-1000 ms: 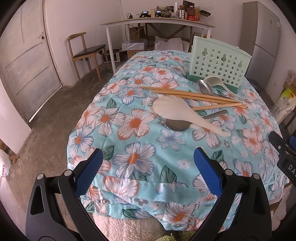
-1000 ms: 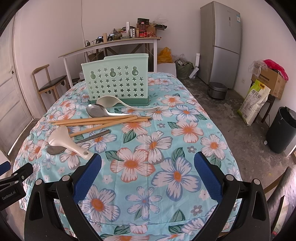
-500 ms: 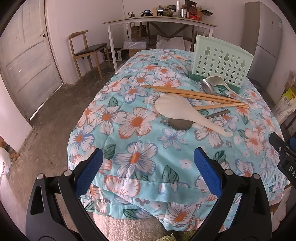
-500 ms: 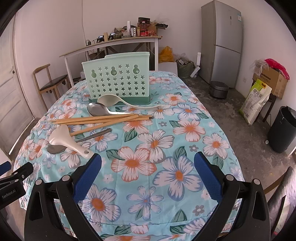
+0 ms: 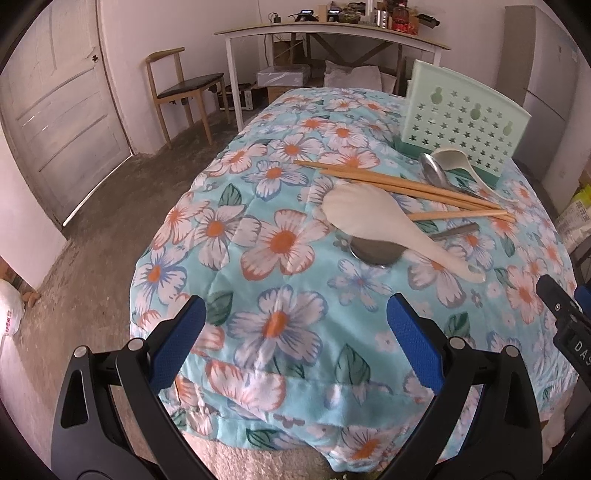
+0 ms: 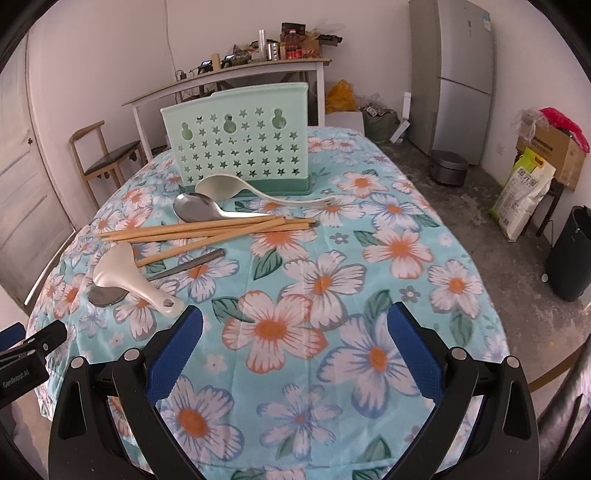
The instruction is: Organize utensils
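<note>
A mint-green utensil holder with star cut-outs stands upright on the floral tablecloth. In front of it lie a white ladle, a steel spoon, several wooden chopsticks, a cream rice paddle and a steel ladle partly under the paddle. My left gripper hangs open over the table's near edge, short of the paddle. My right gripper is open and empty over the cloth, to the right of the paddle's handle.
A wooden chair, a door and a long cluttered side table are at the back. A fridge, a dark bin, a sack and a cardboard box stand on the right.
Both grippers have moved forward and slightly closer to the table, so the utensils look a little larger. Nothing on the table has moved.
</note>
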A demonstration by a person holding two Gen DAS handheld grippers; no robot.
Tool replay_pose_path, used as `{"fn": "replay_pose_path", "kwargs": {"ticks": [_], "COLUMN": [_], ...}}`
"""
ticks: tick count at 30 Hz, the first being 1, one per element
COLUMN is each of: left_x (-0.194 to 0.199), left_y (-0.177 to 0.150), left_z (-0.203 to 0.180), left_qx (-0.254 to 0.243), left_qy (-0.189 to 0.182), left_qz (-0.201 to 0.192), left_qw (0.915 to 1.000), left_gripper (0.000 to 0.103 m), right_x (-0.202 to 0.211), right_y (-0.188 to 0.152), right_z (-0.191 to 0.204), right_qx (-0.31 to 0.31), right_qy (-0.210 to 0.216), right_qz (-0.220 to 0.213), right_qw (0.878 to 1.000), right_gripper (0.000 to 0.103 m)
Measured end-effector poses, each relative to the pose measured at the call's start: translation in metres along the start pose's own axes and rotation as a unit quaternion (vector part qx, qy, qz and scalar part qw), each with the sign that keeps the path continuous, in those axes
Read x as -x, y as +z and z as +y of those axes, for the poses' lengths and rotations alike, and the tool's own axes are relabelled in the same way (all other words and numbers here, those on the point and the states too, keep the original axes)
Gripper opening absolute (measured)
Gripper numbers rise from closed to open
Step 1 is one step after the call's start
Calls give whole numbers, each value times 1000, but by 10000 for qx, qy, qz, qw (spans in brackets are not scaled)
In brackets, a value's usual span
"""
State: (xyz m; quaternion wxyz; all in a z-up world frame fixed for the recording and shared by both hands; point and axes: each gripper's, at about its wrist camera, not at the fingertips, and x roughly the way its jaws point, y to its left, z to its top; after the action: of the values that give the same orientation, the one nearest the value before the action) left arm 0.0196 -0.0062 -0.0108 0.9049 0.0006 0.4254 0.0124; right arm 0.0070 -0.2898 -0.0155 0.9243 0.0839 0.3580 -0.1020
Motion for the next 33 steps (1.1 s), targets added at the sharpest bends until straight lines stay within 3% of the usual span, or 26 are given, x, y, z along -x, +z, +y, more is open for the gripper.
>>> {"fn": "replay_pose_path", "kwargs": {"ticks": [6, 10, 14, 19, 23, 30, 32, 33], "left_x": [-8, -13, -22, -35, -47, -69, -72, -74], "left_y": [7, 10, 14, 16, 17, 18, 18, 18], "left_z": [11, 9, 0, -13, -17, -3, 0, 2], "left_qx": [201, 249, 281, 248, 390, 1143, 1302, 1350], "left_qy": [-24, -372, -938, -1411, -1759, -2203, -2239, -2248], "left_qz": [-288, -373, -217, 31, 254, 312, 305, 335], "left_qw": [9994, 9983, 9950, 9897, 9833, 9682, 9654, 9644], "left_gripper": [95, 93, 74, 54, 38, 32, 13, 10], "right_x": [-22, -43, -70, -71, -72, -71, -70, -70], "right_y": [11, 18, 15, 12, 13, 12, 13, 13], "right_z": [8, 10, 8, 17, 13, 11, 10, 9], "right_qx": [55, 33, -61, 277, 152, 79, 62, 50], "right_qy": [313, 630, 1044, 1142, 1386, 1545, 1565, 1577], "right_qz": [59, 191, 643, 442, 370, 329, 323, 323], "right_qw": [9995, 9978, 9924, 9921, 9895, 9874, 9871, 9869], "right_gripper": [98, 98, 98, 98, 98, 98, 98, 98]}}
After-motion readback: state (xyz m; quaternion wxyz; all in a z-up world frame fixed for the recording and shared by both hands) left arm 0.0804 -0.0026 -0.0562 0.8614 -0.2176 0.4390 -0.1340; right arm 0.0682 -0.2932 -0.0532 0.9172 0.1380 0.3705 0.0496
